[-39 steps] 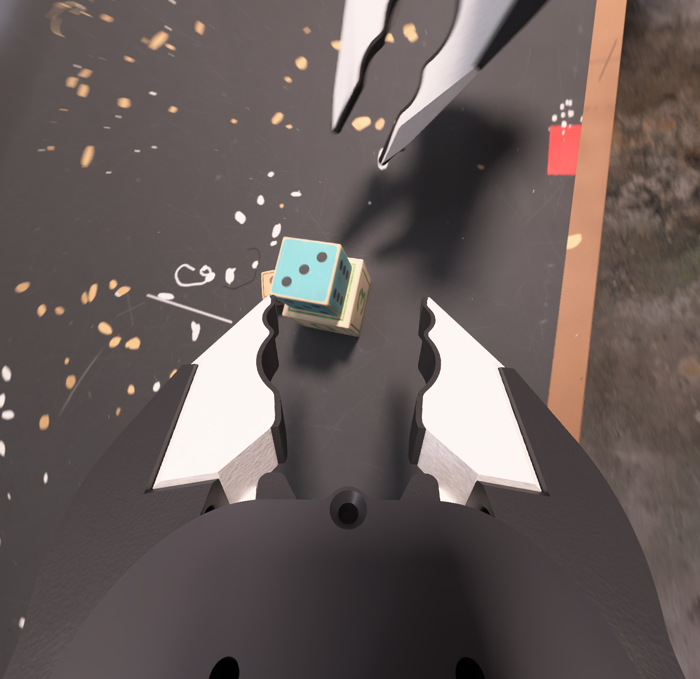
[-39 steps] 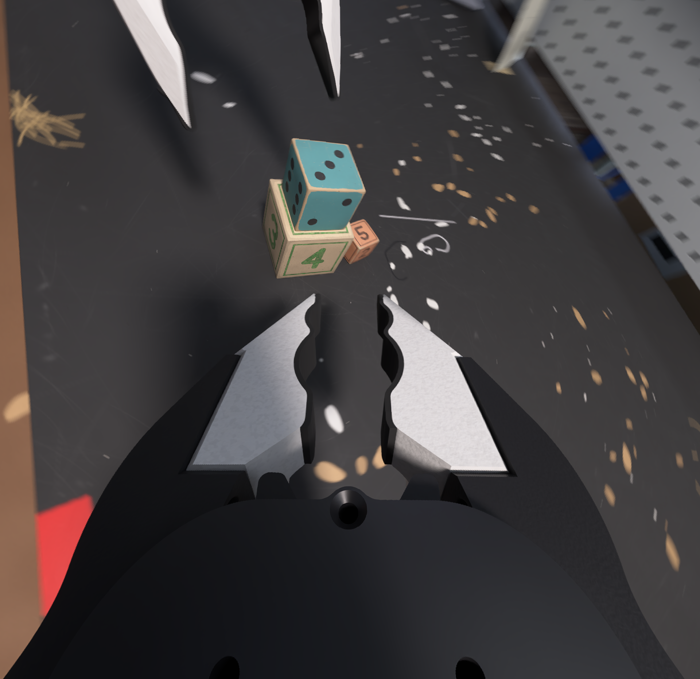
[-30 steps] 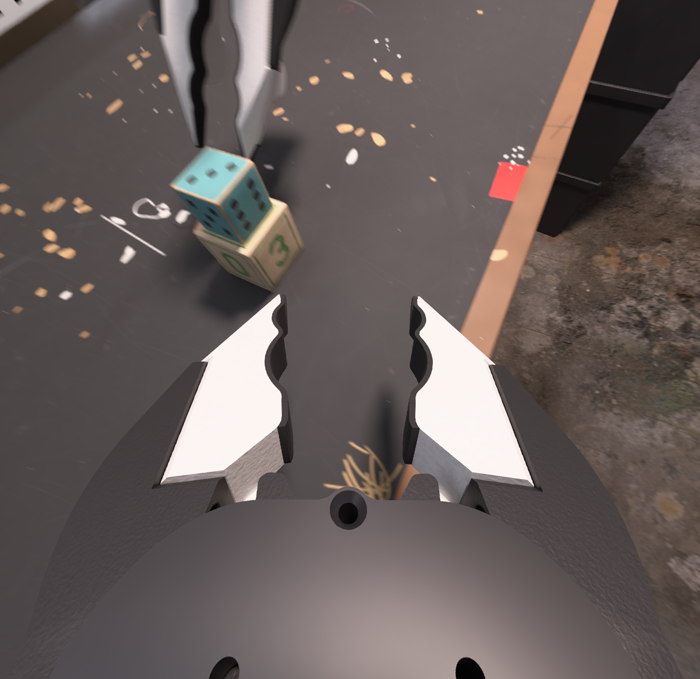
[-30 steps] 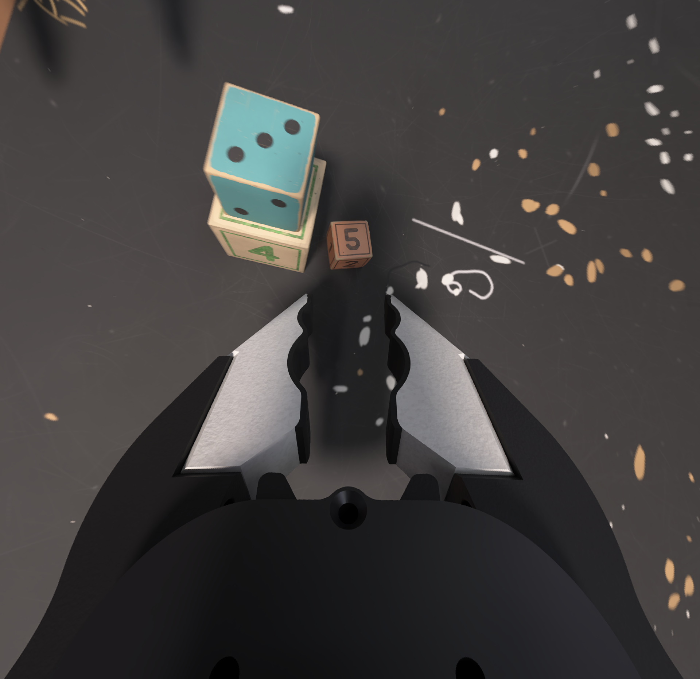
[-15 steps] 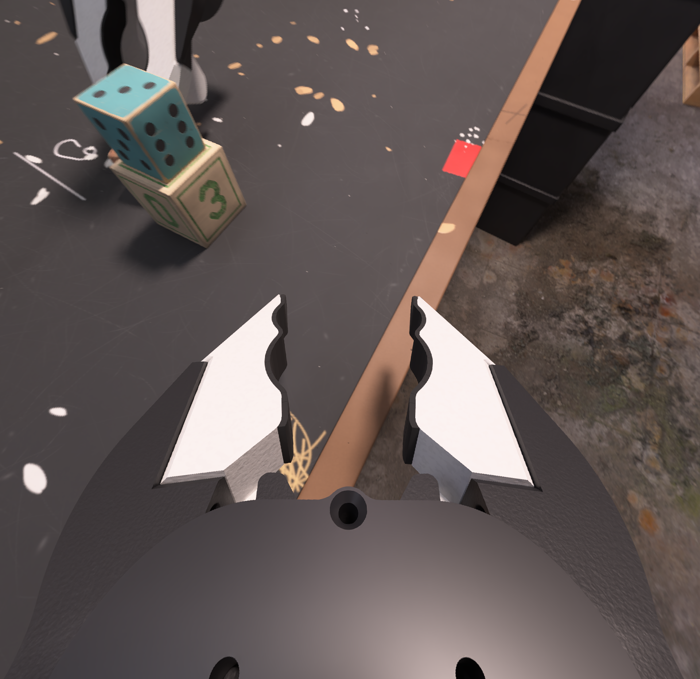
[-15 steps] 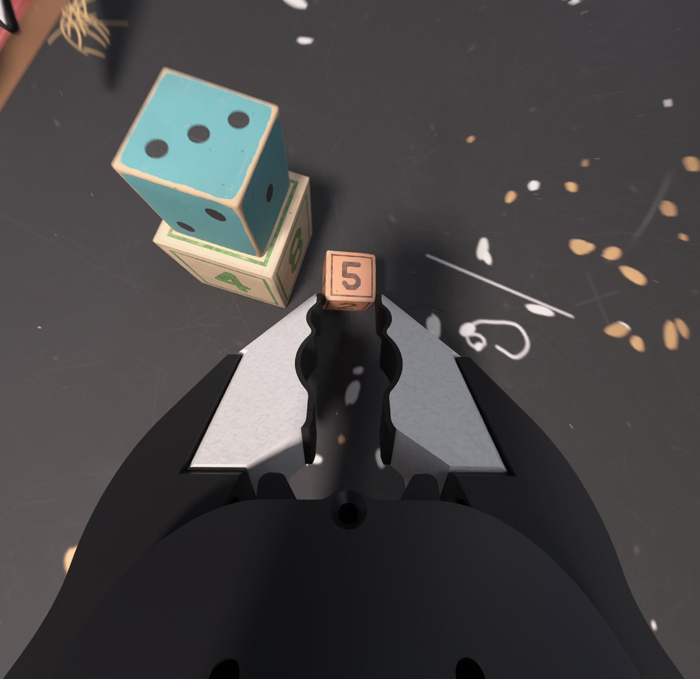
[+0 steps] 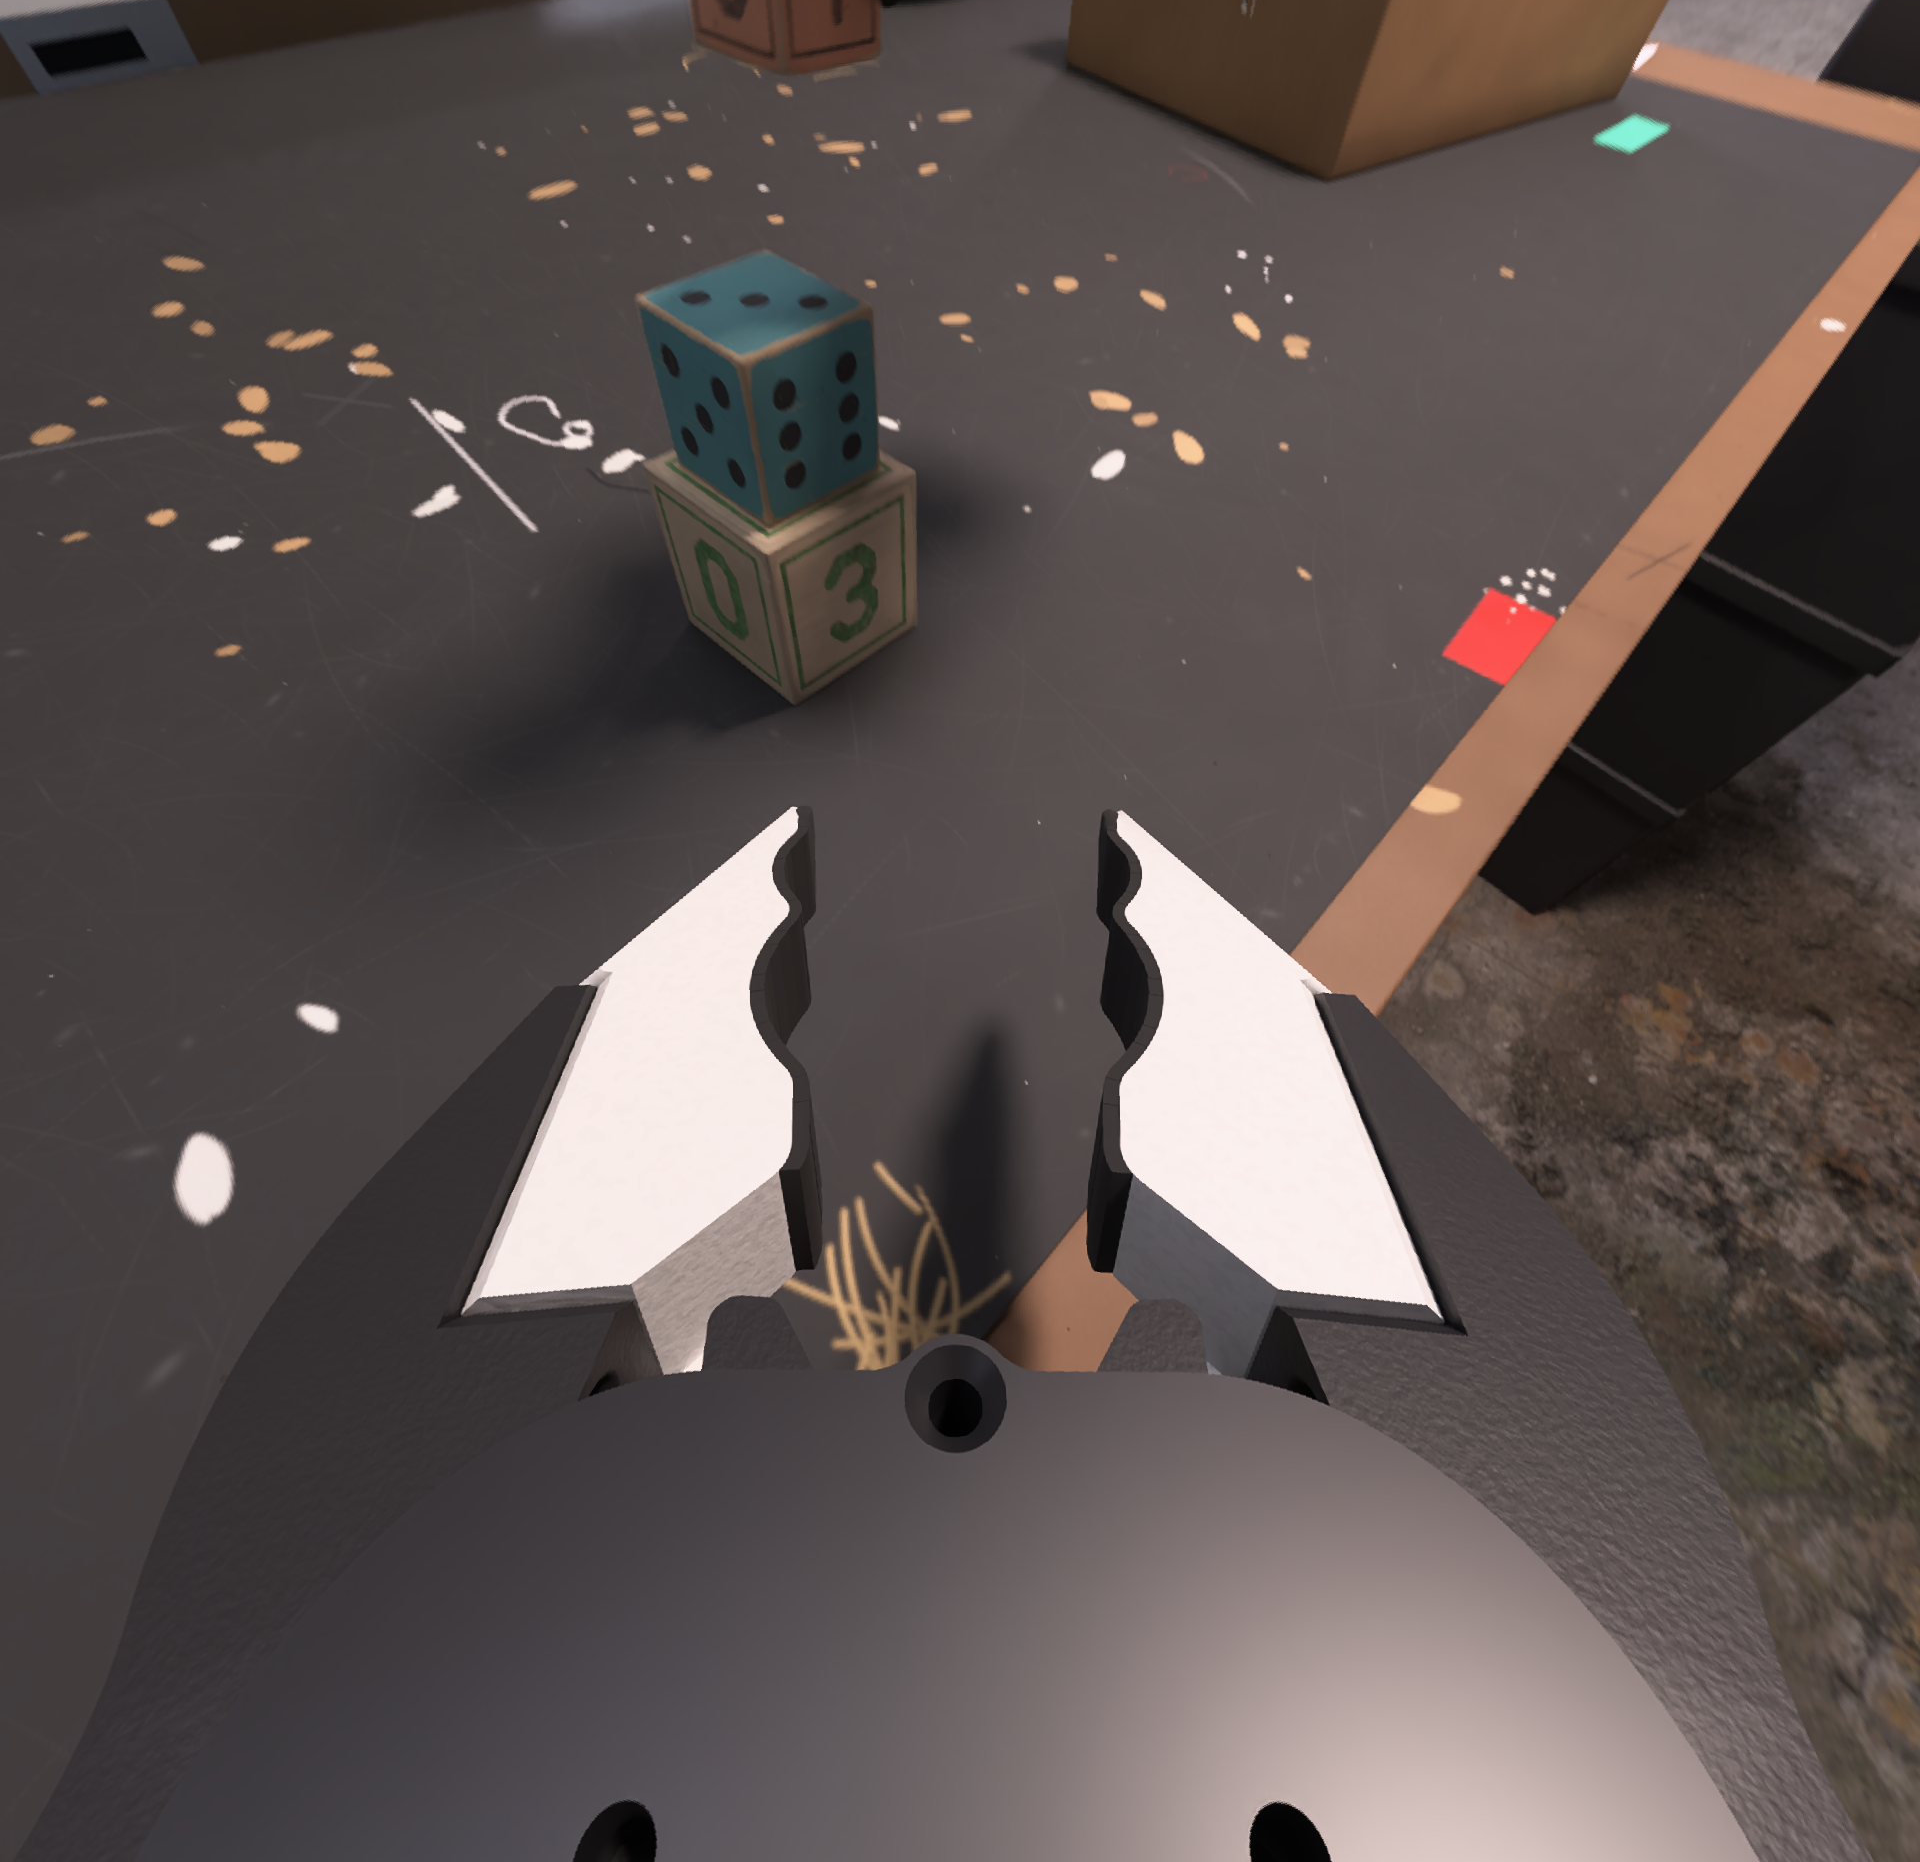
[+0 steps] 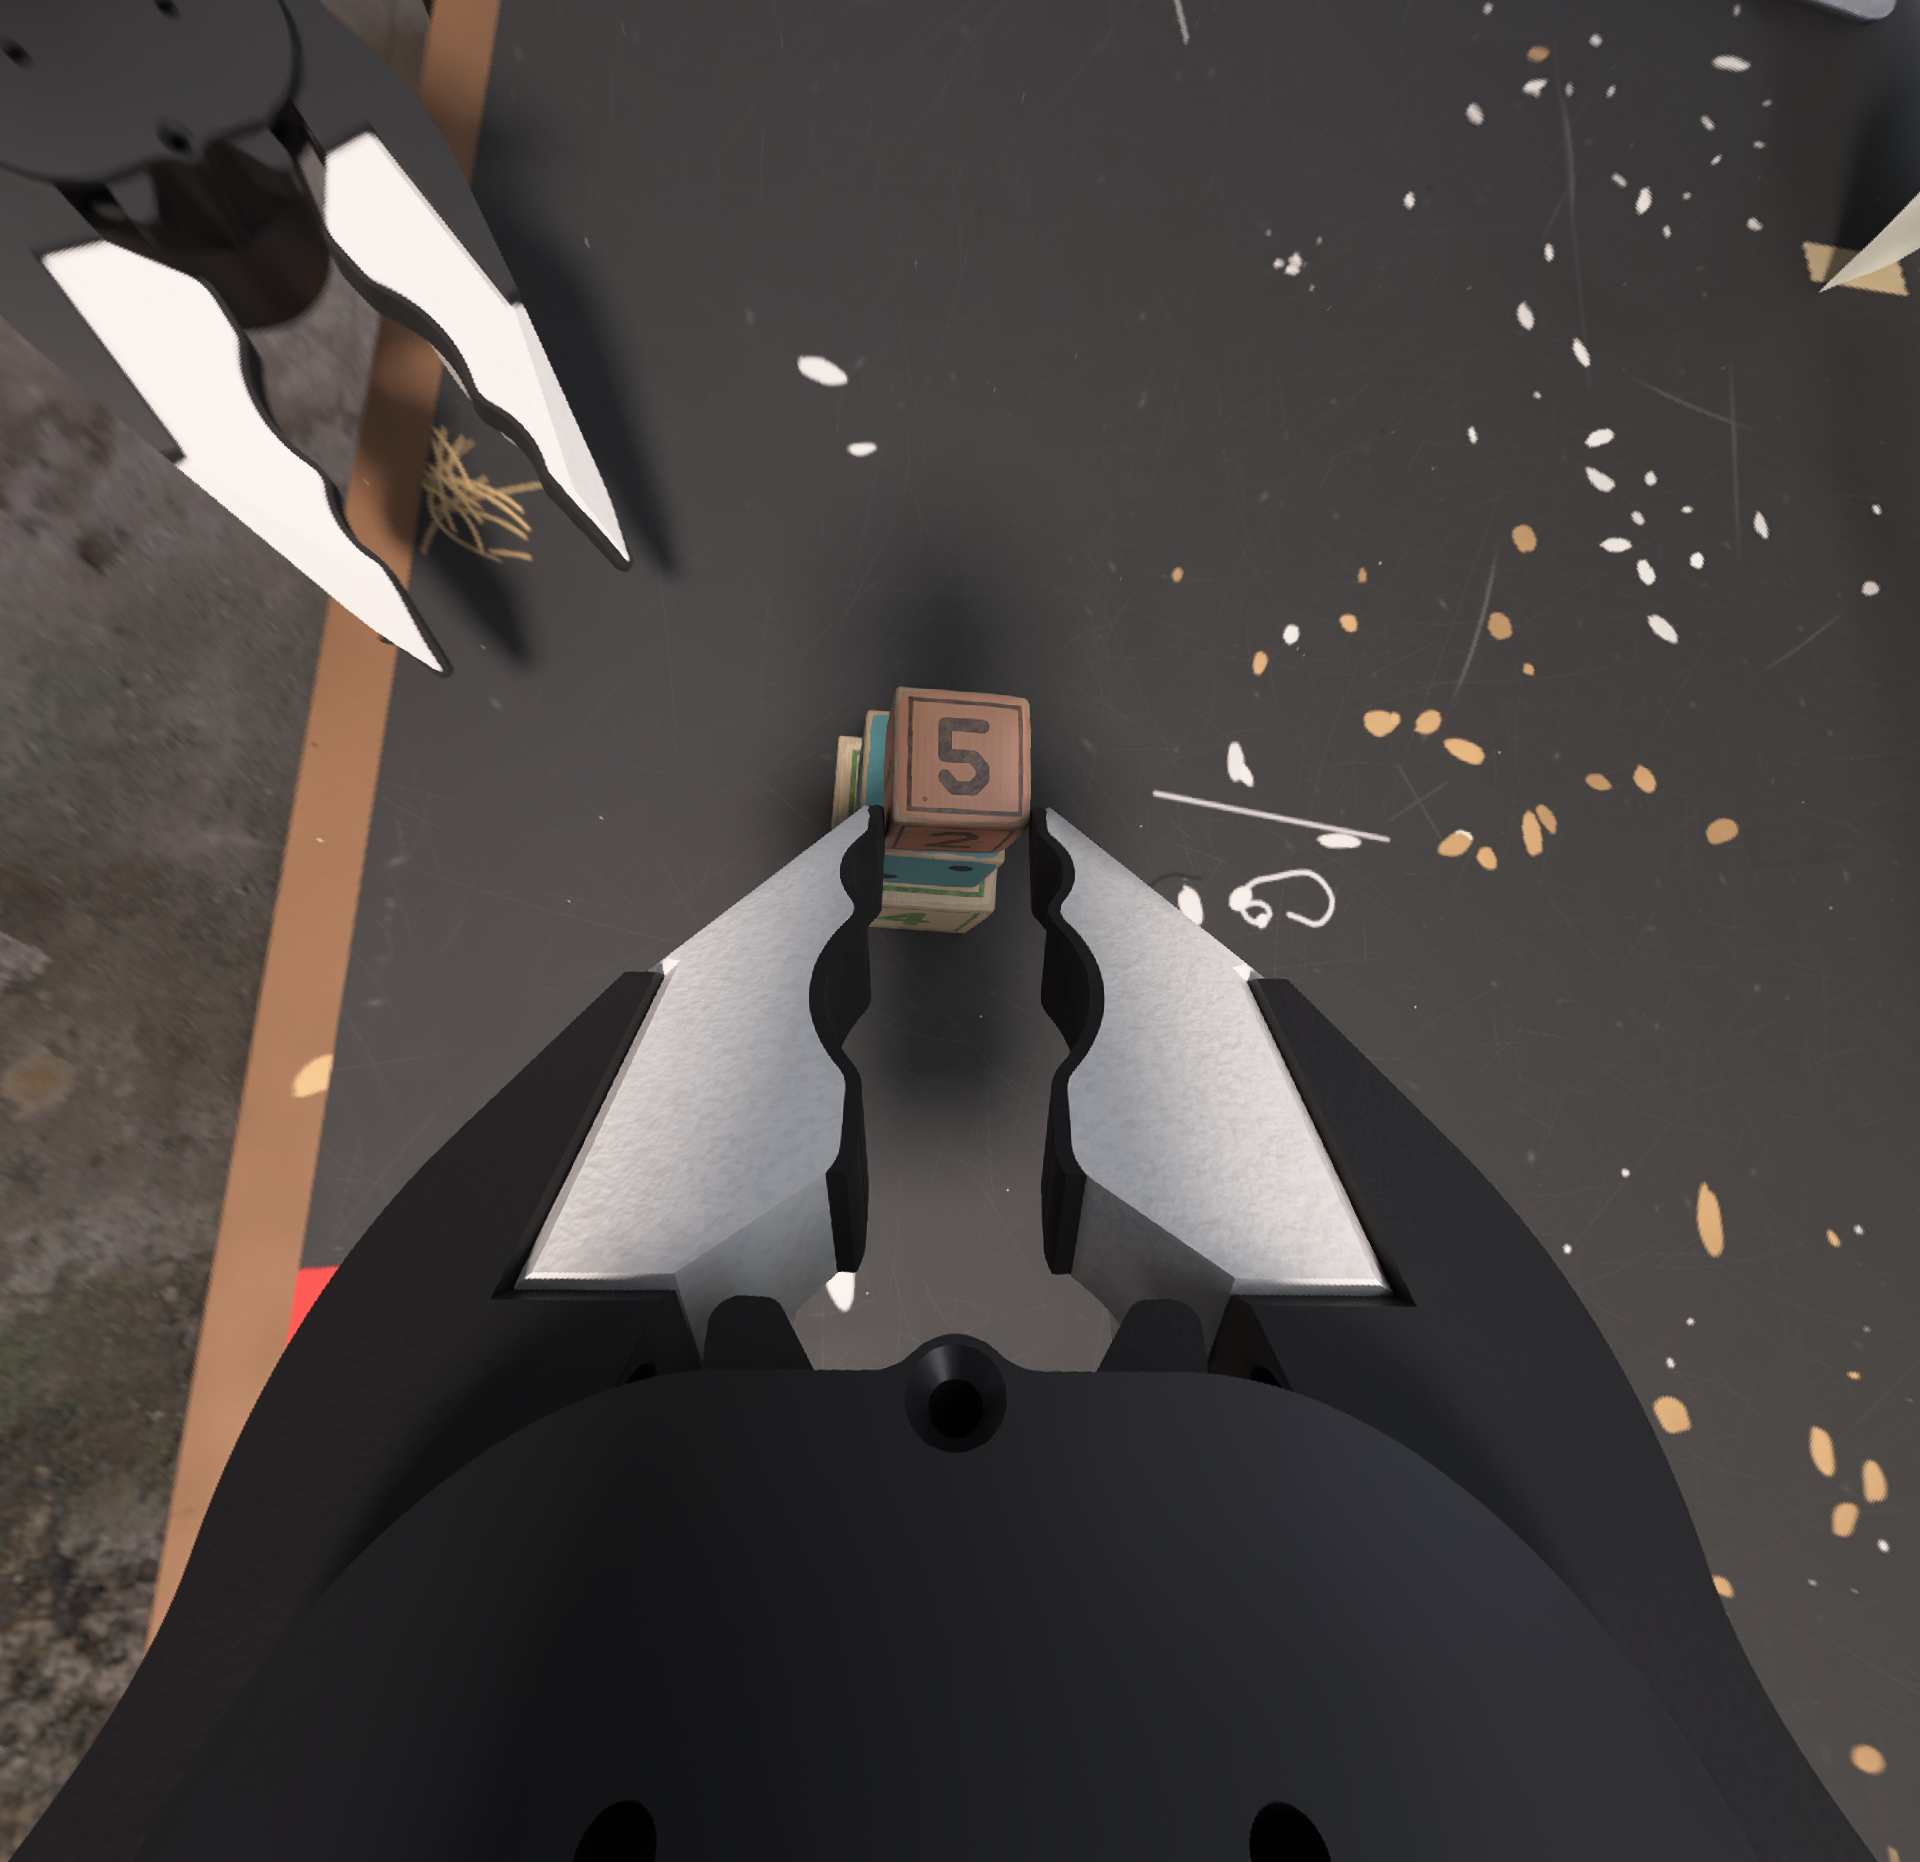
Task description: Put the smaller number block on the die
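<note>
Your right gripper point(image 8: 954, 825) grips the small brown number block point(image 8: 961, 758) between its fingertips, high above the teal die point(image 7: 764, 384). That die sits on the larger cream number block point(image 7: 795, 586), which rests on the dark table point(image 7: 312, 773). Your left gripper point(image 7: 954, 825) hovers with jaws wide apart and empty, near the table's edge, well back from the die. A cardboard box point(image 7: 1351, 46) stands beyond the die; its contents aren't visible.

Paint-flecked dark worktable point(image 7: 312, 773), wood-edged, above mottled floor point(image 7: 1714, 1137).
</note>
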Robot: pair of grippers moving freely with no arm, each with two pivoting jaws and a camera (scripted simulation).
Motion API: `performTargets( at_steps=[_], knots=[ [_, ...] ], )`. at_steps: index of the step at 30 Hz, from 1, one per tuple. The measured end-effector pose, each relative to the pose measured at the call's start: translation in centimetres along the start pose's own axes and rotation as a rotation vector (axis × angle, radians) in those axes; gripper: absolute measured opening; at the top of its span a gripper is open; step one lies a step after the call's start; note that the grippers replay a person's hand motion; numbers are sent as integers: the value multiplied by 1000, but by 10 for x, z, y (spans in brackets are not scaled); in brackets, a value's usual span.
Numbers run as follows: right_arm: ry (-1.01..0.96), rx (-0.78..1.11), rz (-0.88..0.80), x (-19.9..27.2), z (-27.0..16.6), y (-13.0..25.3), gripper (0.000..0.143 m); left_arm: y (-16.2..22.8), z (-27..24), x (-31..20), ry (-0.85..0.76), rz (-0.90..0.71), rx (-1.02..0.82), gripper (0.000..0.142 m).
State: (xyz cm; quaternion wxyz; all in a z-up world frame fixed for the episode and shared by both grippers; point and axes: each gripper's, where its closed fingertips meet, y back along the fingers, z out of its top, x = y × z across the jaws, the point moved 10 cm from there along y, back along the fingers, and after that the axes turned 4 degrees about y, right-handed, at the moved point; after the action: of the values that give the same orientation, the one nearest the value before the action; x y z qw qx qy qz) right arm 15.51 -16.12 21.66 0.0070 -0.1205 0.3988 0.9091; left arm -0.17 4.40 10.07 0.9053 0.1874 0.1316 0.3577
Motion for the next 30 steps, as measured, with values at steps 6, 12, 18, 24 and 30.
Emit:
performTargets(
  at_steps=[6, 12, 18, 24, 30],
  knots=[
    [-71, 44, 22, 3, -5, -31, 28, 4, -2, -12, -81, 47, 39, 55],
    [-70, 62, 20, 3, -9, -37, 27, 7, -2, -22, -145, 42, 45, 56],
    [-60, 22, -27, 6, -7, -13, 50, 6, -4, -29, -165, 20, 52, 57],
    [62, -46, -164, 92, -6, 47, 46, 13, -2, -29, -166, 87, 8, 57],
    [242, 269, 85, 165, -51, 18, 40, 8, -4, -31, -130, 56, -4, 55]
  ],
)
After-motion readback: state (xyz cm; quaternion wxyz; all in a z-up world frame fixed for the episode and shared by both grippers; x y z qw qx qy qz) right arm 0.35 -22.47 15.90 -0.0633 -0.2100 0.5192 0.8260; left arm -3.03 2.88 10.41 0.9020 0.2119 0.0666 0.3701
